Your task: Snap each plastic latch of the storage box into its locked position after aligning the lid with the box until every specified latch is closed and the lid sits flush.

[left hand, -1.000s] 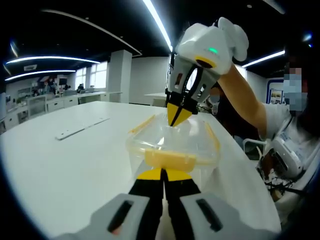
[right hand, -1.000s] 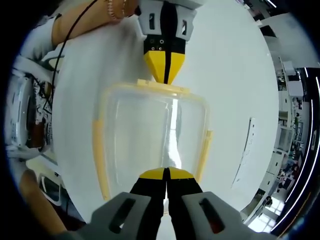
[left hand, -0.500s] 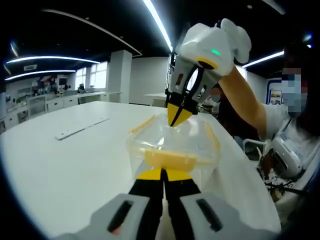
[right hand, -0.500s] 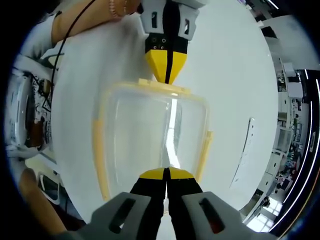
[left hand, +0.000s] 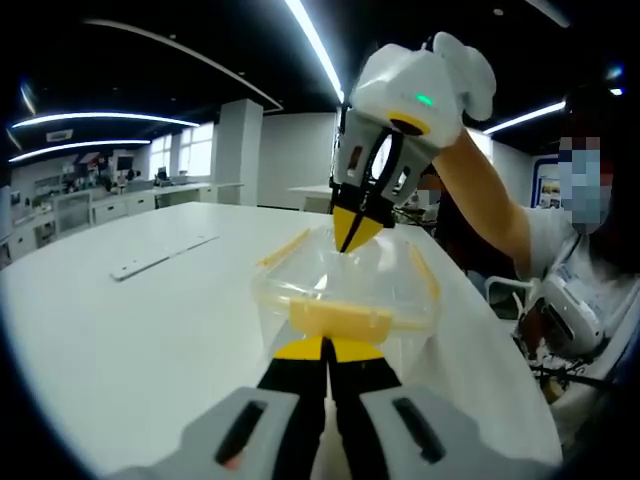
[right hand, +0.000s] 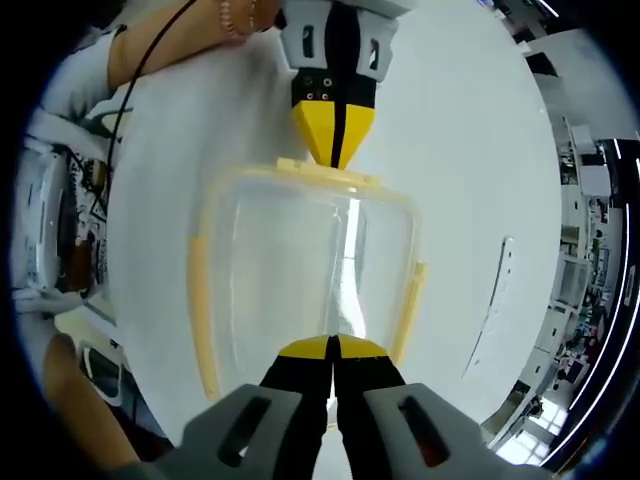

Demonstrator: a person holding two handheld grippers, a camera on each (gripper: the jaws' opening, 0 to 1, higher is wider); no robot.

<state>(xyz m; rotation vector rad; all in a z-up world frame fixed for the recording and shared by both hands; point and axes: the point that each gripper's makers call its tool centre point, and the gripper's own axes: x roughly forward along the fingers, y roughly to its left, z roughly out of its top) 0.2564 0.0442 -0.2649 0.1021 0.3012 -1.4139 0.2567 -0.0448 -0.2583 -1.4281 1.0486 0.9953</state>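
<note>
A clear plastic storage box [right hand: 305, 270] with its lid on stands on the white table [right hand: 460, 120]. Yellow latches run along its sides [right hand: 198, 310] [right hand: 410, 300]. My right gripper [right hand: 332, 347] is shut, its yellow tips resting on the near edge of the lid. My left gripper [right hand: 332, 150] comes in from the top, shut, with its tips against the far yellow latch [right hand: 325, 172]. In the left gripper view, my left gripper [left hand: 325, 348] touches the near yellow latch [left hand: 340, 318] of the box [left hand: 345, 285]. My right gripper [left hand: 352, 235] points down onto the far rim.
A flat white strip [left hand: 160, 257] [right hand: 490, 300] lies on the table left of the box. A person's arm [left hand: 490, 195] and body [left hand: 585, 290] are at the right, beyond the table edge. Desks [left hand: 100, 205] stand far back on the left.
</note>
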